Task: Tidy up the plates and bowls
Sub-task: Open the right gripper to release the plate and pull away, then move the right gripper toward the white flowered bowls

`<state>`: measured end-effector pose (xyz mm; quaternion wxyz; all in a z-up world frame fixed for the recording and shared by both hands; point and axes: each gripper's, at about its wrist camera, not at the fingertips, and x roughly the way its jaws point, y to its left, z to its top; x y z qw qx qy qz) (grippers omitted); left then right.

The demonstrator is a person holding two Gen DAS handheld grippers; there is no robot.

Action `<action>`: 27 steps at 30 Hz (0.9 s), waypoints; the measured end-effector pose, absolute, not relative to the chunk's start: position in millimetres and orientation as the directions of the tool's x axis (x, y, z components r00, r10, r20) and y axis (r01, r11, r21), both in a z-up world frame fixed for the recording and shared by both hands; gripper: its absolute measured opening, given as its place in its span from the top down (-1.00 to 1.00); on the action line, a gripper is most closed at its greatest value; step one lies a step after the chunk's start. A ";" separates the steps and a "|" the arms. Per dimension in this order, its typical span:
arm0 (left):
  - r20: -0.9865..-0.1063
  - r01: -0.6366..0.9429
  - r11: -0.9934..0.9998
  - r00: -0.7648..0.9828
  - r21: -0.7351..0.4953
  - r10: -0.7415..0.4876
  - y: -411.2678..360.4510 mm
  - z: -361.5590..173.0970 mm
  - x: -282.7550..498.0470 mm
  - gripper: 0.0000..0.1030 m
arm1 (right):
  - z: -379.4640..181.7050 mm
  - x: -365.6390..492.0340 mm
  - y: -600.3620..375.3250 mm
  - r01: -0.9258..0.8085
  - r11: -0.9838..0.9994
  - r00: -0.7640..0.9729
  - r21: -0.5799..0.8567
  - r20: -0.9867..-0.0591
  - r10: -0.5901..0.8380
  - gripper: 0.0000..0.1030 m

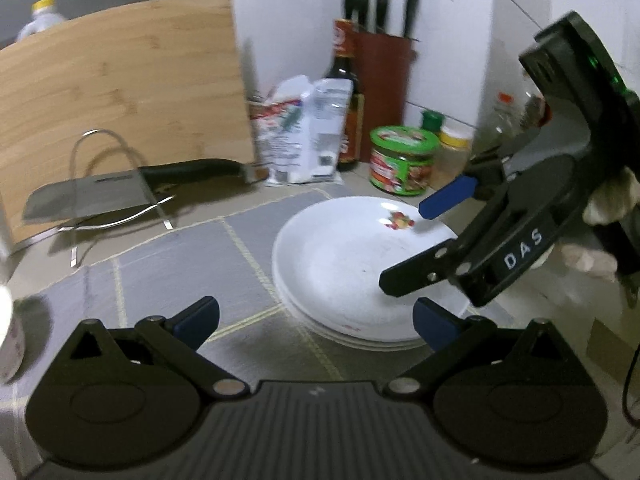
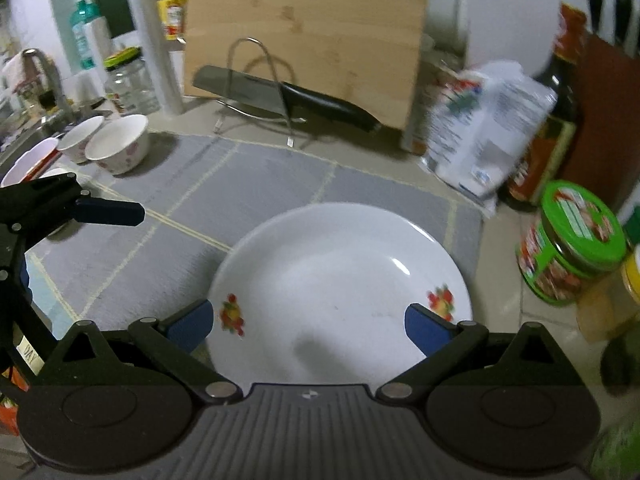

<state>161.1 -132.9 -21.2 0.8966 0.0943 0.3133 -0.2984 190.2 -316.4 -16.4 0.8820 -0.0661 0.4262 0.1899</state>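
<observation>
I'm over a kitchen counter with a grey checked mat [image 2: 248,192] spread on it, white tiled walls behind. A wooden cutting board [image 1: 120,92] leans at the back, a cleaver [image 1: 92,200] resting on a wire rack [image 2: 260,80] before it. In the corner: a knife block [image 1: 384,92], a dark sauce bottle [image 1: 346,92], a white pouch [image 1: 304,132] and a green-lidded jar [image 1: 402,160], contents too blurred to tell.

The white plates [image 1: 352,264] sit stacked on the mat, the top one empty, with little fruit prints on its rim. Over by the sink edge, two empty floral bowls [image 2: 116,144] stand touching.

My left gripper [image 1: 316,318] has its jaws spread wide, holding nothing, just short of the stack. My right gripper [image 2: 308,322] is wide apart too, hovering at the plate's near edge, gripping nothing.
</observation>
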 end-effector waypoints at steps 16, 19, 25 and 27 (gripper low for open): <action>-0.640 0.262 0.965 0.739 -0.017 -0.212 -62.0 -25.1 121.6 -0.99 | -13.5 195.4 -245.0 -0.603 0.792 0.491 0.096 -0.737 0.464 -1.00; -0.637 0.219 0.975 0.749 -0.020 -0.181 -38.0 -28.1 114.1 -0.99 | -13.6 194.7 -222.5 -0.618 0.781 0.488 0.090 -0.734 0.471 -1.00; -0.628 0.193 0.981 0.764 0.005 -0.147 13.1 -33.6 92.7 -0.99 | -16.4 193.7 -171.8 -0.615 0.783 0.484 0.096 -0.738 0.470 -1.00; -0.623 0.174 0.985 0.770 -0.007 -0.141 32.7 -35.4 87.0 -0.99 | -17.2 191.4 -153.4 -0.615 0.783 0.485 0.093 -0.738 0.468 -1.00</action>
